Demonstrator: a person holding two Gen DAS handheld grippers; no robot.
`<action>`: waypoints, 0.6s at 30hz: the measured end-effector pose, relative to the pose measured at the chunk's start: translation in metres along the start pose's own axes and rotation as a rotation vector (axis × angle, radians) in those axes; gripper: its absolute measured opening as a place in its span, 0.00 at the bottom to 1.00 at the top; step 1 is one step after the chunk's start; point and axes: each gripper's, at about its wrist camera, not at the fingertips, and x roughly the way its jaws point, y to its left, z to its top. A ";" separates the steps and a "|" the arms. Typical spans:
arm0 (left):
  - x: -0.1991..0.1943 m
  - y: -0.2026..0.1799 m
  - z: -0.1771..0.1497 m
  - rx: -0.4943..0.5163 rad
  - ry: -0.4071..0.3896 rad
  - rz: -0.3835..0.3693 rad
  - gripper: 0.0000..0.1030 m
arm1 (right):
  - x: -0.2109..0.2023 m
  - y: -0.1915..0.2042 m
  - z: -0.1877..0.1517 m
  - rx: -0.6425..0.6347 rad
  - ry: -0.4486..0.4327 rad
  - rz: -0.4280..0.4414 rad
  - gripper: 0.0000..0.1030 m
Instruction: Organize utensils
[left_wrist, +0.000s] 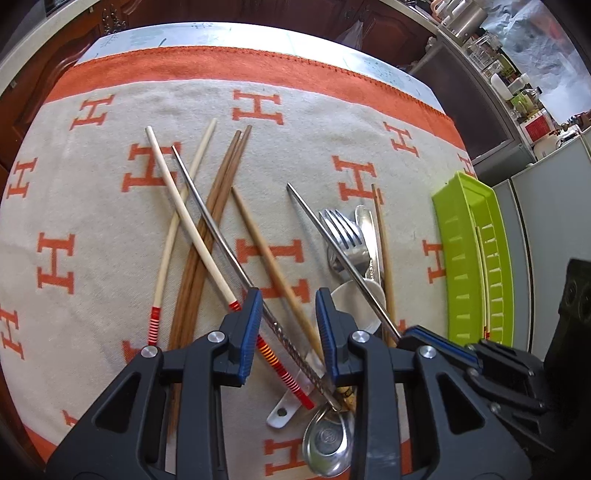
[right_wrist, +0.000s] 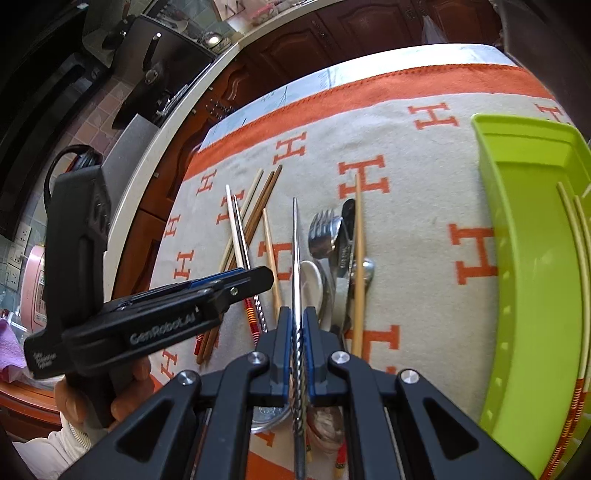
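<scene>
- Pinching a twisted-handled steel chopstick (right_wrist: 295, 258), the right tongs (right_wrist: 297, 332) are holding it over the utensil pile.
- Hovering spread, the left tongs (left_wrist: 289, 325) are straddling another steel chopstick (left_wrist: 221, 236).
- Sitting at the surface's right edge is a slotted green plastic tray (right_wrist: 524, 236).

The left claw (left_wrist: 289, 314) gapes over crossed chopsticks (left_wrist: 207, 236); the right claw (left_wrist: 436, 341) seemingly grips a steel one.

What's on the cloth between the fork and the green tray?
In the right wrist view, a light wooden chopstick lies just right of the fork; beyond it only bare patterned cloth reaches the green tray.
</scene>
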 end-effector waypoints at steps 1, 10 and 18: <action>0.001 -0.002 0.001 -0.003 0.004 0.006 0.24 | -0.004 -0.002 -0.001 0.005 -0.009 0.005 0.06; 0.007 -0.006 0.006 -0.027 0.031 0.060 0.20 | -0.029 -0.018 -0.006 0.028 -0.059 0.029 0.06; 0.020 -0.004 -0.001 -0.079 0.065 0.049 0.09 | -0.039 -0.028 -0.011 0.042 -0.082 0.051 0.05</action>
